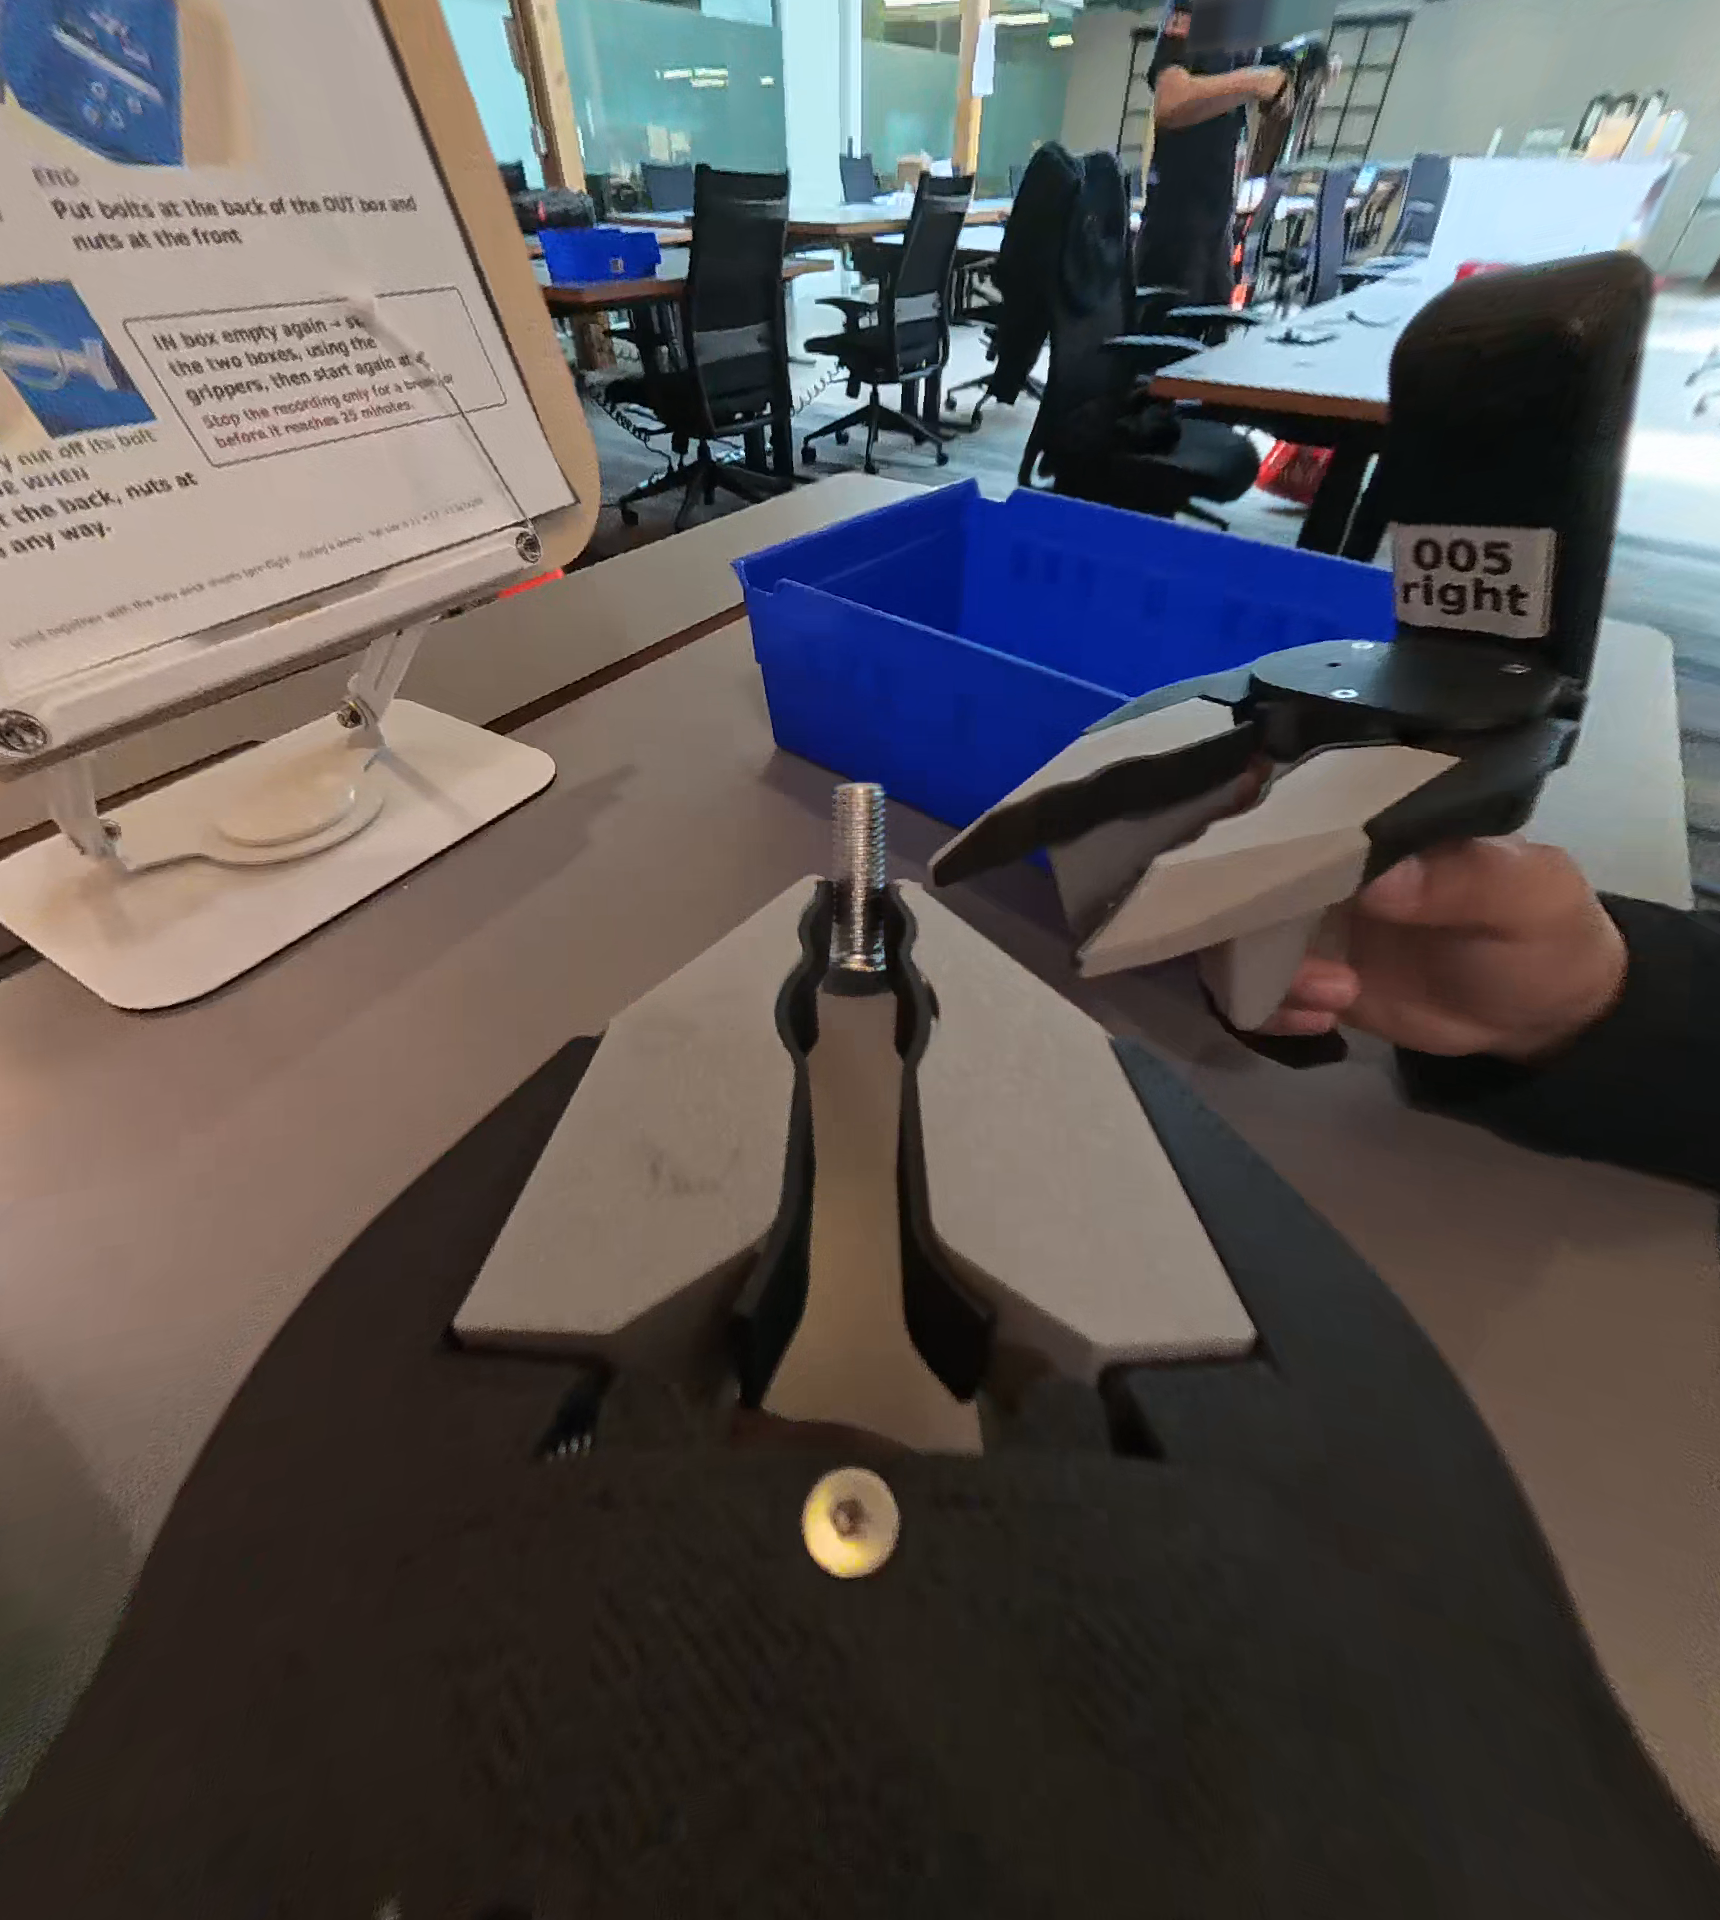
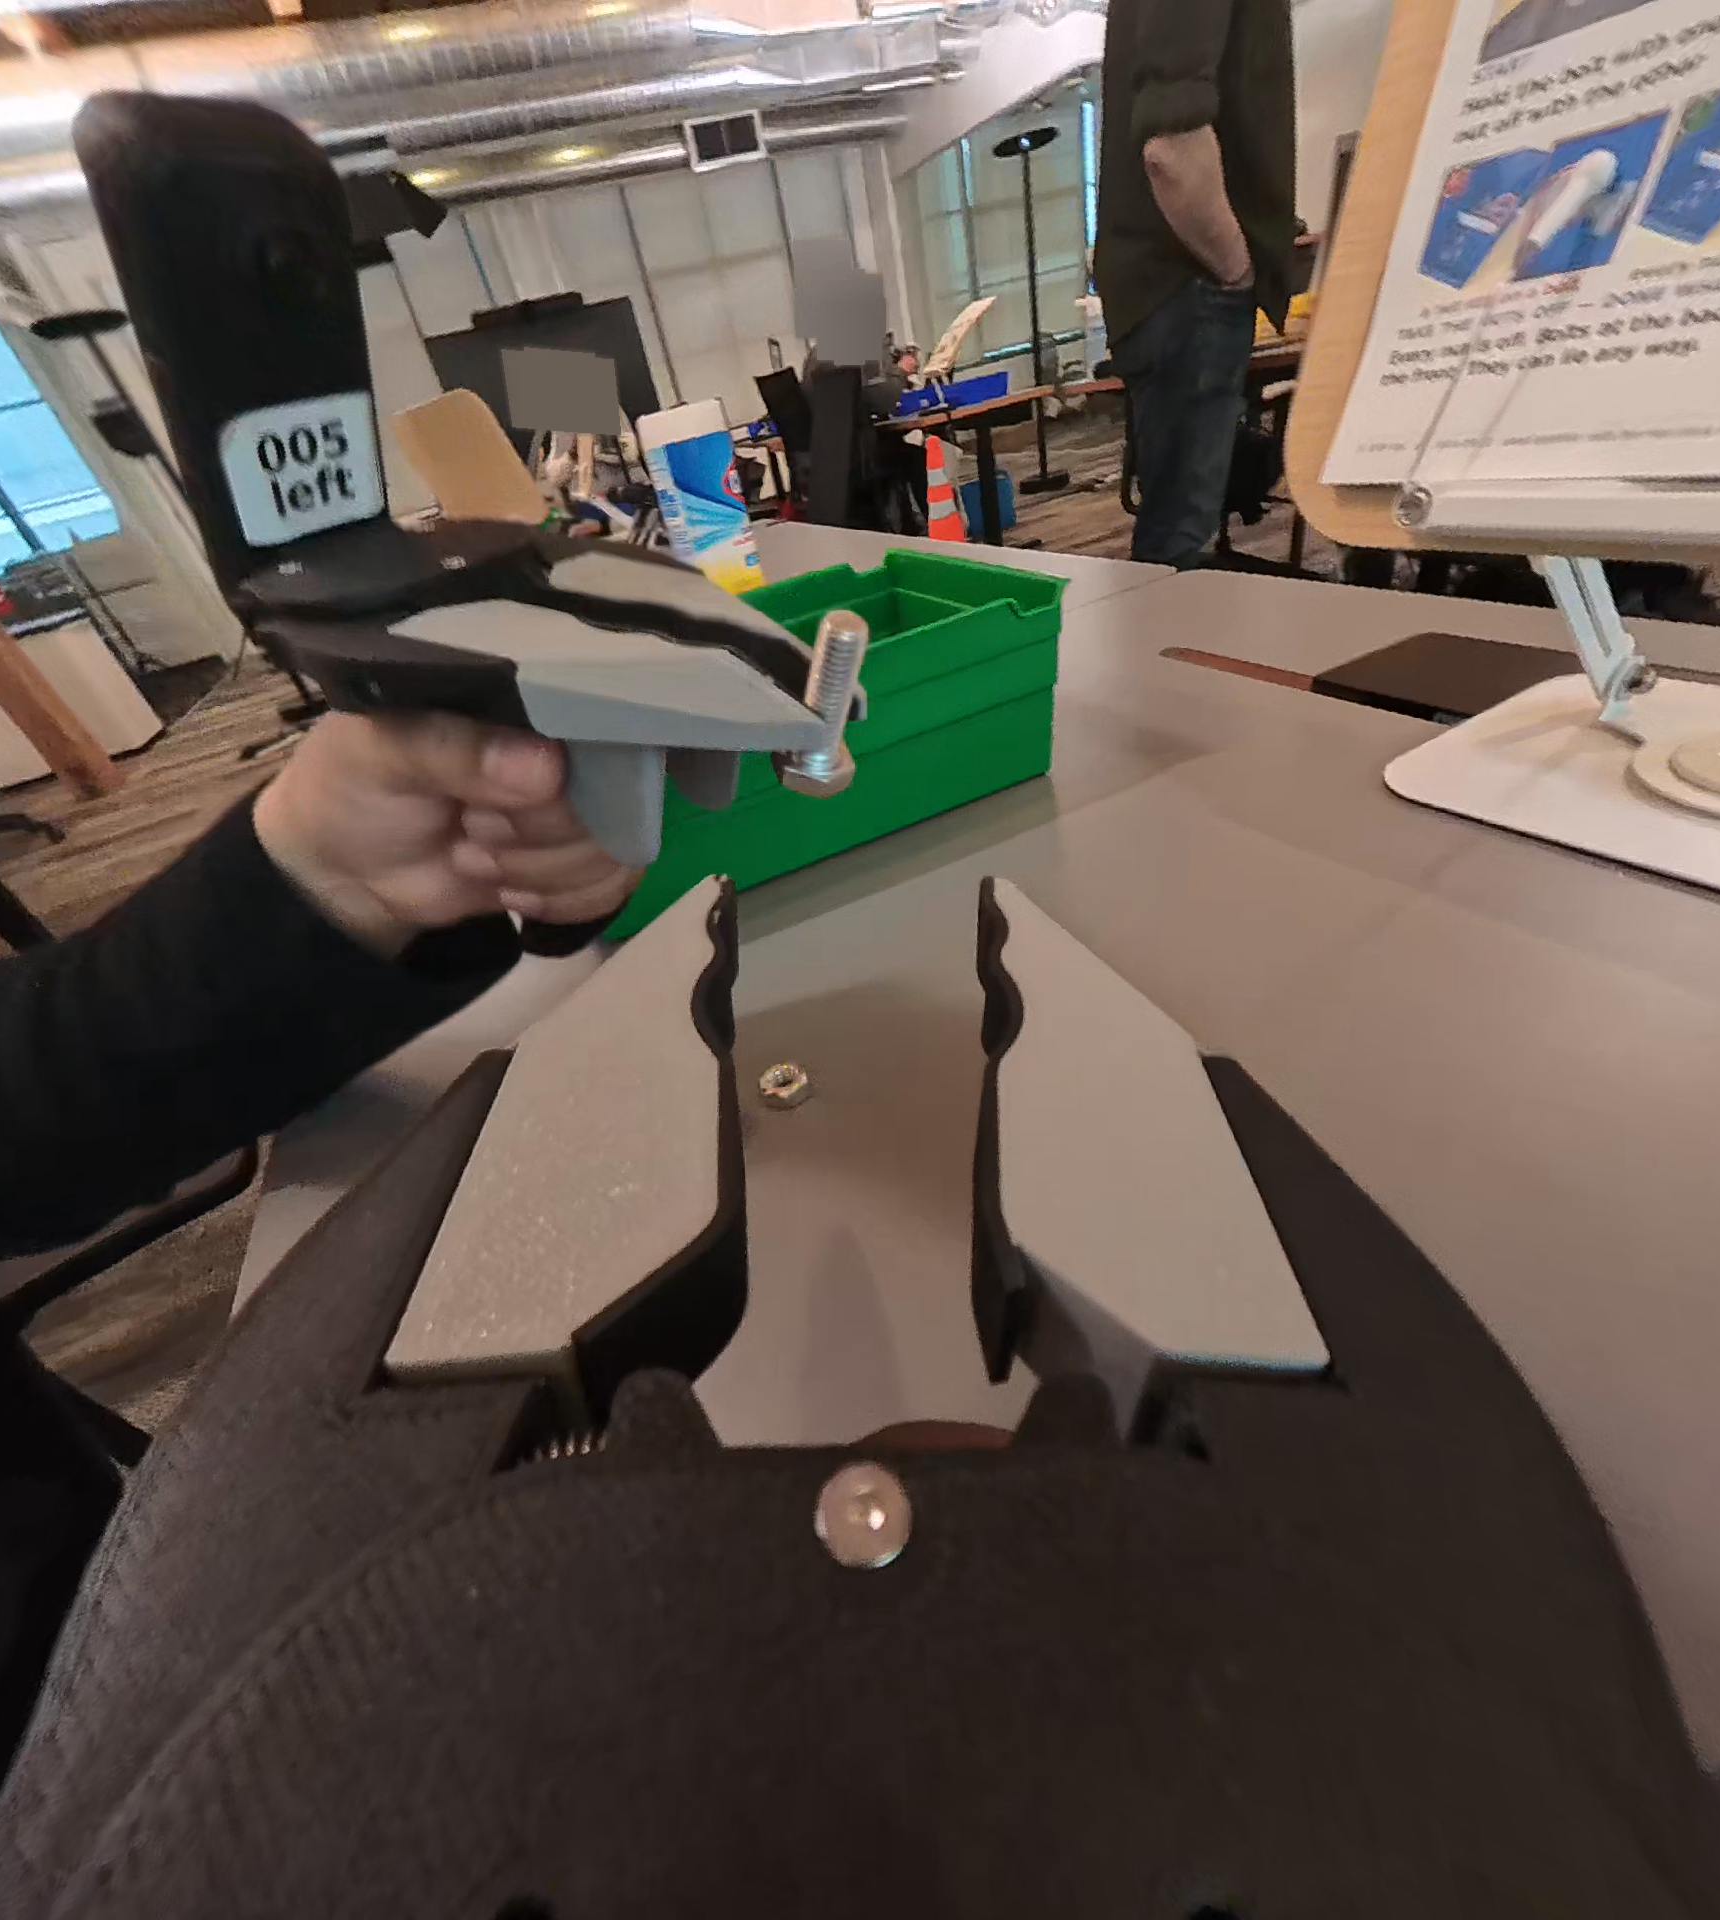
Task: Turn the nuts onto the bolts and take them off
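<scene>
The left gripper (image 1: 856, 935) is clamping the bolt (image 1: 858, 873) upright, thread end up. The right gripper (image 2: 851, 935) is standing wide apart above the nut (image 2: 785, 1084) lying on the tabletop (image 2: 1355, 987). I would pinch the nut by its flat sides, level, for easy threading.

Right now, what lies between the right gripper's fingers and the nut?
Only bare table. In the right wrist view the nut lies flat between the open right gripper's fingers, nearer one finger, untouched.
</scene>
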